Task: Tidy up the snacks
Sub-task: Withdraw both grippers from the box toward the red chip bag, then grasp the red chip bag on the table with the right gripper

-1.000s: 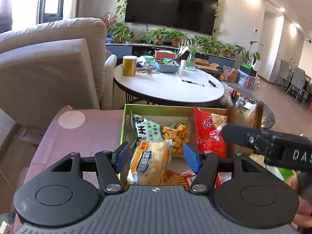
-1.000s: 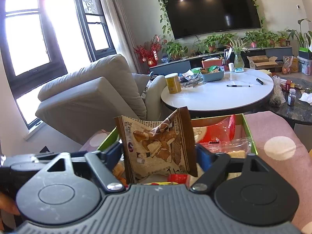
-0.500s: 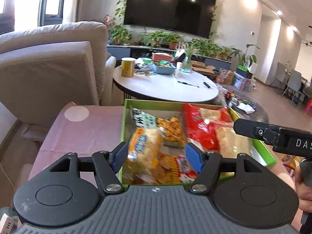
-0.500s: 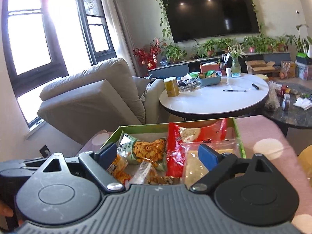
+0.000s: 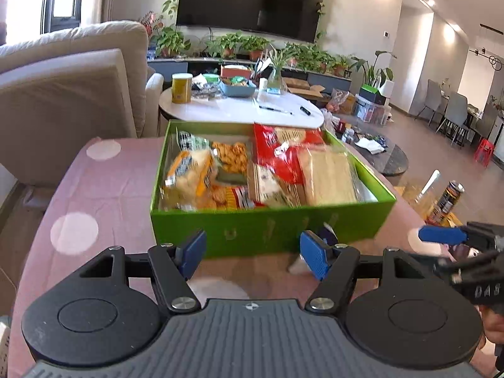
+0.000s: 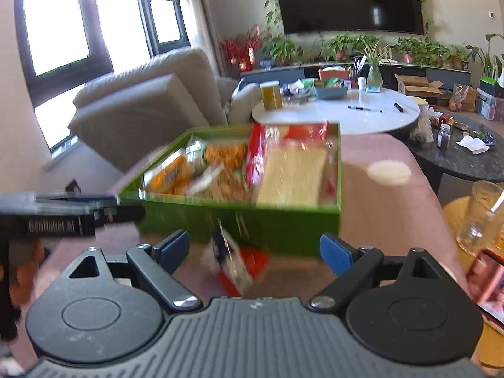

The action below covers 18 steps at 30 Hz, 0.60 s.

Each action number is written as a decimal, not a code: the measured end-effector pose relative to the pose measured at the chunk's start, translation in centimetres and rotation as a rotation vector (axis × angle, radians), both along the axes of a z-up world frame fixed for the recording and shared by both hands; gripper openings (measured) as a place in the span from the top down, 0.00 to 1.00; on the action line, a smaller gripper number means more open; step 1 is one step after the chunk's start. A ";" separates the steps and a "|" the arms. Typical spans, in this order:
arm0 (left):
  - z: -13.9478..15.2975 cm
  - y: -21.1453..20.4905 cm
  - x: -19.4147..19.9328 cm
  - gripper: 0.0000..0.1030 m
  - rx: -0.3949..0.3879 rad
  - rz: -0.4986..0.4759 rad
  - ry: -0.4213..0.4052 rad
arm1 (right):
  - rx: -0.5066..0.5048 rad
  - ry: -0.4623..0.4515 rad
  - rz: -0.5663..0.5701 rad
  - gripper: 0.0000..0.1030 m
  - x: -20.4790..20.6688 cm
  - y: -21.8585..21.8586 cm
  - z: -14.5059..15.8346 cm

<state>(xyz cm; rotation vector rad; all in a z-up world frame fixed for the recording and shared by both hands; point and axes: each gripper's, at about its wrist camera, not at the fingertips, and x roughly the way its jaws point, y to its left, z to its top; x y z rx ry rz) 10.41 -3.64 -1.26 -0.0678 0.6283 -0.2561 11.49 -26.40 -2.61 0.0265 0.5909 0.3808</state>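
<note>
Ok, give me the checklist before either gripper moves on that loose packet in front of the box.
1. Left gripper empty: ok. Its fingers have just been opening, with nothing between them.
2. Right gripper open: ok. Its fingers stand apart and press on nothing.
3. Loose packet reachable: ok. It lies on the pink cloth outside the green box, in line with the right gripper's gap.
4. Packet's grip edge: cannot tell, because of blur.
5. Room in the green box: cannot tell. The packets look tightly packed.
6. Glass clear of the right gripper: ok, well off to the side.
</note>
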 end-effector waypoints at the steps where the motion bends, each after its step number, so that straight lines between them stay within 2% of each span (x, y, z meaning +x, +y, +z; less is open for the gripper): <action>1: -0.2 -0.1 -0.4 0.39 0.005 0.000 0.008 | -0.015 0.010 0.008 0.31 -0.5 -0.2 -0.3; 8: -0.7 -1.2 -3.0 0.39 0.022 -0.041 0.043 | -0.055 0.080 -0.005 0.31 -3.1 -1.6 -2.9; 11: -0.6 -1.8 -3.9 0.39 0.033 -0.071 0.036 | -0.044 0.078 -0.006 0.31 -3.9 -1.9 -2.9; 15: -0.3 -2.5 -4.1 0.40 0.040 -0.081 0.029 | -0.083 0.062 -0.013 0.31 -5.3 -2.0 -2.8; 18: -0.4 -3.2 -3.9 0.41 0.044 -0.093 0.029 | -0.078 0.098 -0.033 0.31 -5.9 -2.3 -3.1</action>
